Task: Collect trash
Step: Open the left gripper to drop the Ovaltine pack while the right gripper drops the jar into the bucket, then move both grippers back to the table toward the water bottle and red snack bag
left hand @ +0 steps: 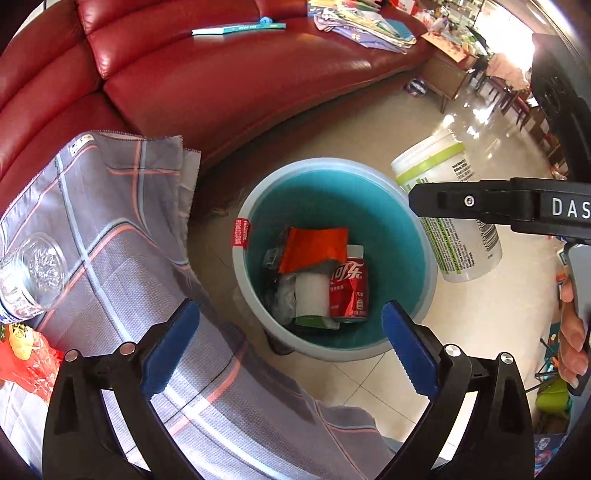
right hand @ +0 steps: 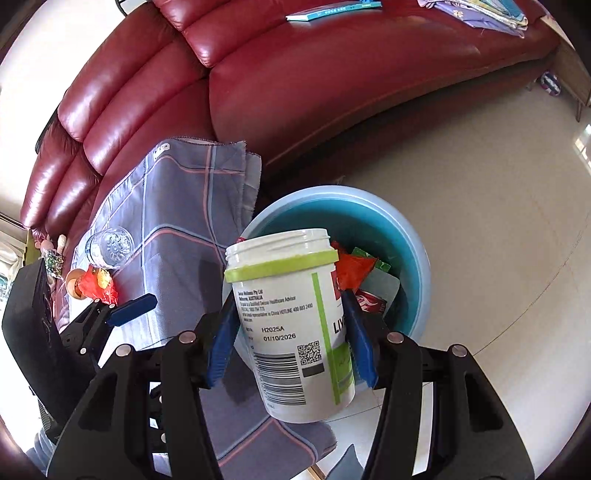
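Observation:
A teal bin with a pale rim (left hand: 240,284) stands on the floor and holds a red cola can (left hand: 349,288), an orange wrapper (left hand: 314,247) and a white roll (left hand: 312,295). My left gripper (left hand: 291,347) hangs open above the bin's near edge, with nothing between its blue pads (left hand: 173,347). My right gripper (right hand: 291,339) is shut on a white plastic jar with a green band (right hand: 288,332). The lidless jar is tilted over the bin's rim (right hand: 417,258). In the left wrist view the jar (left hand: 428,158) sits at the bin's right, crossed by a black finger (left hand: 480,201).
A low table under a grey checked cloth (left hand: 122,236) stands left of the bin, with a glass (left hand: 33,273) and red snack packets (left hand: 29,354) on it. A red leather sofa (left hand: 229,81) runs behind, carrying a book (left hand: 236,27) and clothes (left hand: 365,26). A hand (left hand: 572,332) grips the right handle.

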`<state>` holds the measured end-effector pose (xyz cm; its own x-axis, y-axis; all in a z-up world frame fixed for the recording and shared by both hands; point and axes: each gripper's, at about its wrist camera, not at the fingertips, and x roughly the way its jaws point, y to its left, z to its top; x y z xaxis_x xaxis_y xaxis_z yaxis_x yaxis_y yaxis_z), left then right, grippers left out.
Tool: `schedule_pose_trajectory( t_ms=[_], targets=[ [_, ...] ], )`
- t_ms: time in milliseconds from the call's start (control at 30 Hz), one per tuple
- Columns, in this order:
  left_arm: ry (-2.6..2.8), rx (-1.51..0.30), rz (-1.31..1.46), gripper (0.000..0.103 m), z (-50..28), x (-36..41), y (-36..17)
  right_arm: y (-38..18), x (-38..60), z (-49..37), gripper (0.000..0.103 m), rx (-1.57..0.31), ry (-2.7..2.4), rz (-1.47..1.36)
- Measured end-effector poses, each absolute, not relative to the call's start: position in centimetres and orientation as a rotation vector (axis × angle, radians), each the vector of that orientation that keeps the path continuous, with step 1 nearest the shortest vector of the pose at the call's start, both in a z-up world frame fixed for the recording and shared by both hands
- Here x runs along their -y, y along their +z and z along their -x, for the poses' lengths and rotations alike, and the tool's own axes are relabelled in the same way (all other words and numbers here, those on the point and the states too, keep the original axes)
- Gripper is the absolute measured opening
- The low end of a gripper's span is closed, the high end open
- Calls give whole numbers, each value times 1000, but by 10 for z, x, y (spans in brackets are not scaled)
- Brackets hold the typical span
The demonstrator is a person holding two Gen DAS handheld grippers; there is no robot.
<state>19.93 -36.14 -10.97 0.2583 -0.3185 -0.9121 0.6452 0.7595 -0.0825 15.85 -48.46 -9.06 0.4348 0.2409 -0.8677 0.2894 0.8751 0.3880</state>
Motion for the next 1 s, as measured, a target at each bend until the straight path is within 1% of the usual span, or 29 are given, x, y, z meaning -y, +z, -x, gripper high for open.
schedule_pose_trajectory(
  t_ms=[100, 133, 167, 233, 300, 400, 500, 633, 1000],
  targets=[
    [-657, -1126, -325, 99, -201, 351, -106, -93, 478, -163, 53, -1147, -22, -521],
    [-652, -1125, -321, 99, -201, 347, -105, -93, 477, -165, 56, -1152, -15, -526],
    [-649, -1124, -316, 99, -202, 344, -104, -94, 476, -166, 64, -1153, -13, -531],
    [-642, -1124, -307, 99, -203, 338, -101, -92, 474, -167, 73, -1147, -19, -524],
    [-635, -1124, -301, 99, -204, 332, -99, -91, 472, -168, 74, -1151, -21, -520],
    [-627, -1129, -287, 99, -207, 324, -98, -92, 473, -169, 78, -1157, -33, -520],
    [-620, -1136, -283, 99, -207, 320, -100, -94, 475, -167, 85, -1169, -56, -526],
    [-614, -1145, -276, 99, -207, 316, -102, -99, 476, -168, 88, -1198, -84, -522],
    [-601, -1145, -242, 99, -202, 297, -97, -93, 455, -169, 88, -1224, -78, -470]
  ],
)
